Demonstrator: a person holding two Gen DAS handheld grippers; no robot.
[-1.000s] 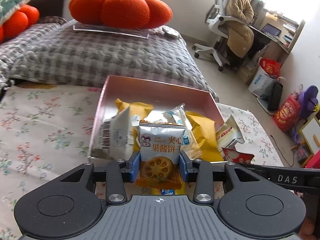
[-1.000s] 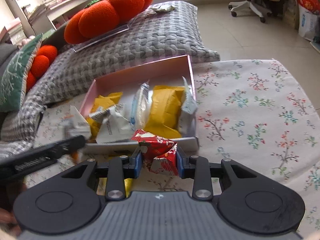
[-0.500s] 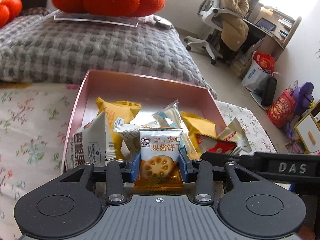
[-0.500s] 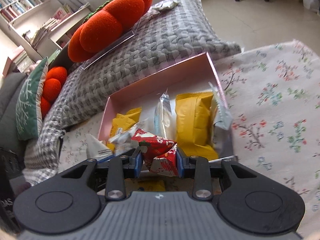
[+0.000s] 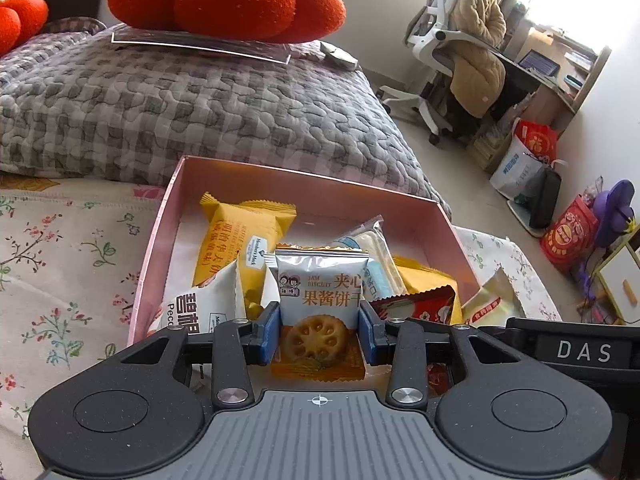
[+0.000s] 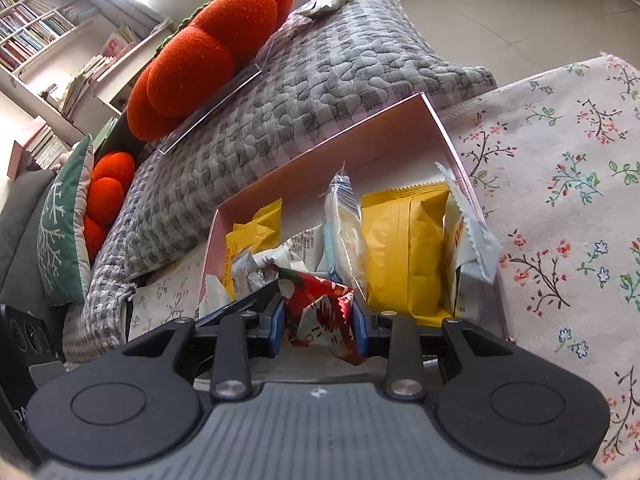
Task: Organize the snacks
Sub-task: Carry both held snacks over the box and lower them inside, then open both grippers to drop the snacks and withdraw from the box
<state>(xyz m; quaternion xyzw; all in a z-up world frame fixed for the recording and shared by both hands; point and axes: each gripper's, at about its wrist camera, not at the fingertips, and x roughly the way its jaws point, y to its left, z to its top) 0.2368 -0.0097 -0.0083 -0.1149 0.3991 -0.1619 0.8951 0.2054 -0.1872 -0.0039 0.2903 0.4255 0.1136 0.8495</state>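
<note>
Left wrist view: you are holding a biscuit packet (image 5: 322,292) in the left gripper (image 5: 319,334), its jaws clenched on the packet's lower sides so that it is standing upright, printed face toward the camera. You are hovering it at the near edge of the pink box (image 5: 304,190), which is sitting on the flowered cloth (image 5: 68,256) against the grey quilted cushion (image 5: 192,108). Inside the box a yellow packet (image 5: 240,240), a white packet (image 5: 204,308) and a clear-wrapped bar (image 5: 370,254) are already lying, leaning on one another. To the right, the red wrapper (image 5: 416,310) is showing just beside your load.

Right wrist view: you are gripping that red wrapper (image 6: 320,312) in the right gripper (image 6: 319,316), jaws squeezed on its crumpled middle. It is hanging over the near part of the box (image 6: 440,128), beside a large yellow packet (image 6: 404,248) and a white packet (image 6: 472,248) propped against the right wall.

Judging from this, you are in the delivery step: both snacks are carried to the box but not yet released. The next move is calling for lowering each into a free gap, the red one probably toward the middle front, then opening the jaws one at a time so the two tools are not colliding.
</note>
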